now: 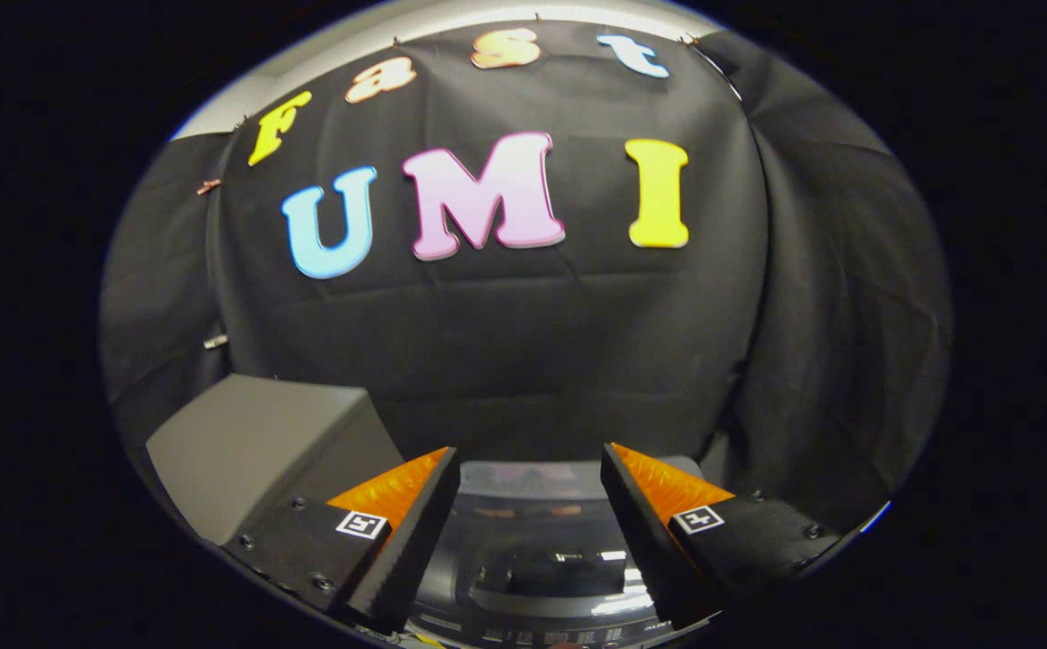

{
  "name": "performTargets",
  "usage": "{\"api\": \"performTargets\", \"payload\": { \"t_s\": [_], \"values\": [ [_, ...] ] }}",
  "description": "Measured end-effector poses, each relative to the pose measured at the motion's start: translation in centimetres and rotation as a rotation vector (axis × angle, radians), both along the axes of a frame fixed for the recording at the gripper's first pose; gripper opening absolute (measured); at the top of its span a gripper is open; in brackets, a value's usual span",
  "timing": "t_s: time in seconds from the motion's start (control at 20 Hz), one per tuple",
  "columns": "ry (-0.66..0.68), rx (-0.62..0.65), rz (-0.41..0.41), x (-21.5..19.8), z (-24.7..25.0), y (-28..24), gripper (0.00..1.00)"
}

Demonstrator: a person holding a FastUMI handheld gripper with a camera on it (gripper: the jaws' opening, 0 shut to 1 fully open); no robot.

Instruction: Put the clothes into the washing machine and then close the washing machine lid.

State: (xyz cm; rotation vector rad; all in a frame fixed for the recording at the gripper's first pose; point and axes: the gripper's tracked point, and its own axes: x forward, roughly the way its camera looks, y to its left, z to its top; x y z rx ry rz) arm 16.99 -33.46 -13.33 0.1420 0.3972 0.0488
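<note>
Gripper (pixel 531 469) at the bottom centre of the frame has its fingers spread wide apart with nothing held between them. Below and between the fingers, at the lower centre, lies the glossy dark top of the washing machine (pixel 550 559). A grey box-like shape (pixel 253 442) sits at lower left, just beyond the left finger.
</note>
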Motion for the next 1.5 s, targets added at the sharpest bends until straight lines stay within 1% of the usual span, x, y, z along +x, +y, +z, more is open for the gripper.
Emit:
{"api": "performTargets", "payload": {
  "t_s": [0.1, 0.25, 0.35, 0.45, 0.6, 0.75, 1.05, 1.15, 1.5],
  "values": [
    [-0.068, 0.014, 0.016, 0.2, 3.2, 2.3, 0.99],
    [-0.184, 0.049, -0.003, 0.0, 8.4, 5.2, 0.99],
    [-0.223, 0.065, -0.014, -1.3, 10.1, 7.3, 0.99],
    [-0.234, 0.078, -0.022, -2.7, 11.2, 9.4, 0.99],
    [-0.250, 0.087, -0.030, -4.6, 12.4, 12.2, 0.99],
    [-0.265, 0.047, -0.020, -6.5, 12.5, 14.3, 0.99],
    [-0.250, 0.035, -0.054, -7.9, 12.2, 16.5, 0.99],
    [-0.257, 0.036, -0.054, -8.1, 12.8, 17.1, 0.99],
    [-0.264, 0.014, -0.067, -6.6, 14.4, 17.1, 0.99]
  ]
}}
